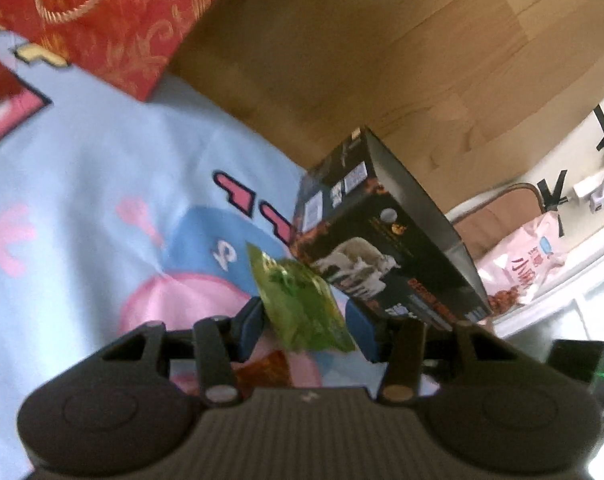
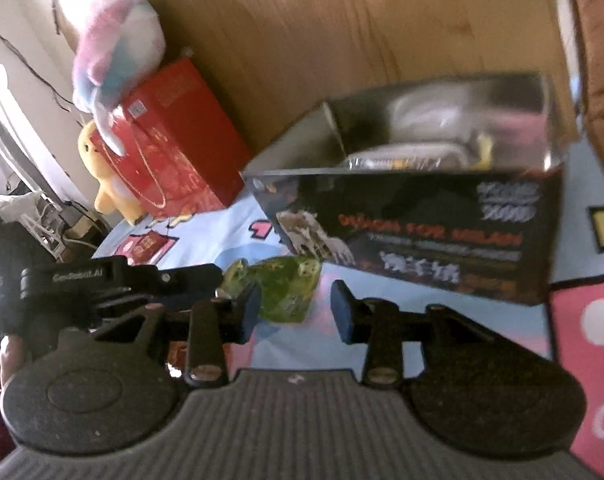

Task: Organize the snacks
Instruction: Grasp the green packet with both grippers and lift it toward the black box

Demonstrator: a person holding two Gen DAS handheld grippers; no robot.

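Gaping wide, the left hand-held gripper (image 1: 308,330) frames a green packet (image 1: 302,304).

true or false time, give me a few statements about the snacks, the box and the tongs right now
1. The green snack packet sits between the left tongs. True.
2. The black box is closed with a lid. False: its top is open and packets show inside.
3. The right tongs are clamped on the black box. False: they are open and hold nothing.
4. A red gift bag stands on the cartoon bedsheet. True.
5. The yellow plush toy lies inside the black box. False: it is beside the red gift bag.
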